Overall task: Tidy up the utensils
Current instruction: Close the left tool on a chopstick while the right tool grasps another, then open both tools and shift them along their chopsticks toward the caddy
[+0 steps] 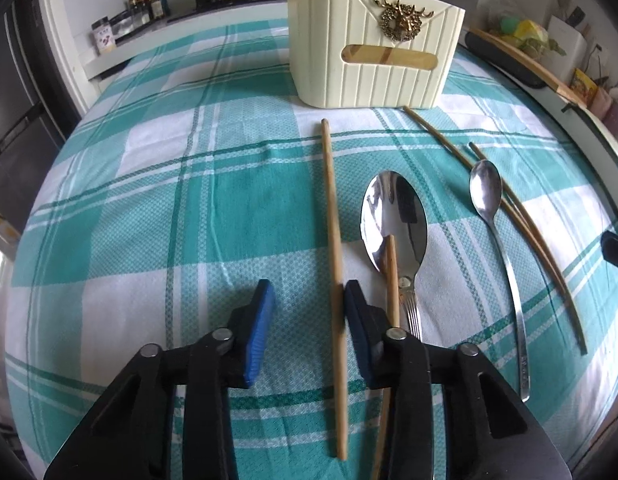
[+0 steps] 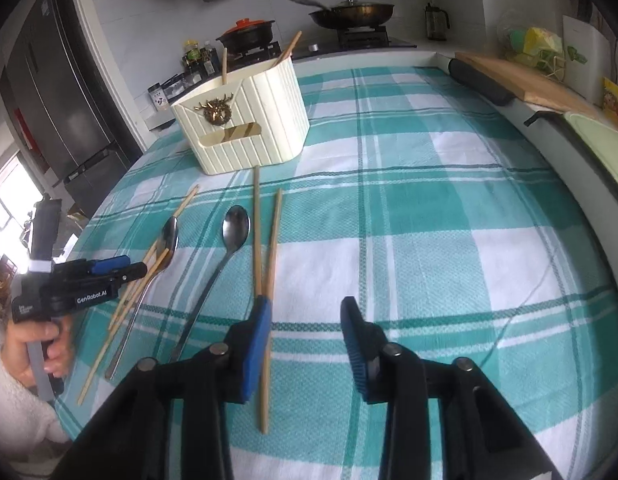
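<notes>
Teal-and-white checked cloth point(image 1: 157, 208) covers the worktop, and a cream ribbed holder point(image 1: 373, 44) with a brass stag badge stands at its far side, two chopsticks already leaning out of its top.

The left gripper point(image 1: 309, 320) has its jaws spread. One long wooden chopstick point(image 1: 333, 216) runs from just short of the holder back between them — it lies close against the inner face of the right-hand blue pad, while the other pad stands clear of it. On the side of that chopstick away from the left pad lies a large steel spoon point(image 1: 395, 220), its bowl toward the holder, with a shorter chopstick end point(image 1: 391, 276) resting across the bowl. Farther out lies a slimmer spoon point(image 1: 487, 196), and beyond it a crossed pair of chopsticks point(image 1: 521, 216) whose tips point at the holder's corner.

The right gripper point(image 2: 307, 340) is also spread wide. Seen from the right wrist, that same pair point(image 2: 265, 248) reaches from the holder's foot to its left blue pad; one stick passes along the pad's inner face, and whether they touch cannot be told. Bare cloth fills the rest of the gap.
</notes>
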The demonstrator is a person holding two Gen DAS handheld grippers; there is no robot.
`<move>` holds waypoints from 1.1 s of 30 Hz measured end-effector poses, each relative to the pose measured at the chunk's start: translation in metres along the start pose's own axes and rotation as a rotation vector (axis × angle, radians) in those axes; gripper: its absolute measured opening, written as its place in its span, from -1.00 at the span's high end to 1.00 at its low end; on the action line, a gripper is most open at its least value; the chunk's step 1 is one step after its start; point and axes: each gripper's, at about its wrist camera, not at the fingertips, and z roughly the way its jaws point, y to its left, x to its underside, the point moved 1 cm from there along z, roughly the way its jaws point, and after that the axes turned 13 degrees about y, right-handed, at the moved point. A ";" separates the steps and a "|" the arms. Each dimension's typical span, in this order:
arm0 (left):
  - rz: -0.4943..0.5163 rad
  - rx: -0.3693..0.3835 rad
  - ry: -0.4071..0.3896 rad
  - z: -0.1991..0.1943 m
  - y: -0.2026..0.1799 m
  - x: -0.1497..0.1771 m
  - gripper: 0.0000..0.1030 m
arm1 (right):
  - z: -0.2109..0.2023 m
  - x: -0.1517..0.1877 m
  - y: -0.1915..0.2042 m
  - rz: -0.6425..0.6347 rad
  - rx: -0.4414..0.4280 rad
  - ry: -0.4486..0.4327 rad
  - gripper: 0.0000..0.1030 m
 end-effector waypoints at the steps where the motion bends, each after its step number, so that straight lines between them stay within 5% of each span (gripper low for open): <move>1: -0.011 -0.005 0.000 0.000 0.001 0.000 0.66 | 0.006 -0.006 0.002 0.000 -0.027 0.010 0.57; 5: -0.065 0.000 0.006 0.000 0.009 0.001 0.86 | 0.030 -0.027 0.018 -0.022 -0.063 0.042 0.61; 13: -0.152 -0.057 0.009 -0.006 0.022 0.017 0.89 | 0.071 -0.043 0.039 -0.126 0.102 0.127 0.85; 21: -0.182 -0.051 0.008 -0.017 0.039 0.044 0.89 | 0.056 -0.032 0.021 -0.107 0.204 0.131 0.92; 29: -0.207 -0.012 0.019 -0.032 0.059 0.083 0.88 | 0.019 0.016 -0.021 -0.037 0.257 0.117 0.87; 30: -0.204 -0.007 0.015 -0.033 0.059 0.086 0.82 | 0.016 0.020 -0.022 -0.033 0.250 0.112 0.84; 32: -0.192 0.018 0.006 -0.036 0.060 0.090 0.31 | 0.008 0.024 -0.022 -0.030 0.219 0.091 0.81; 33: -0.185 0.024 -0.003 -0.037 0.060 0.091 -0.15 | 0.003 0.025 -0.022 -0.022 0.199 0.074 0.66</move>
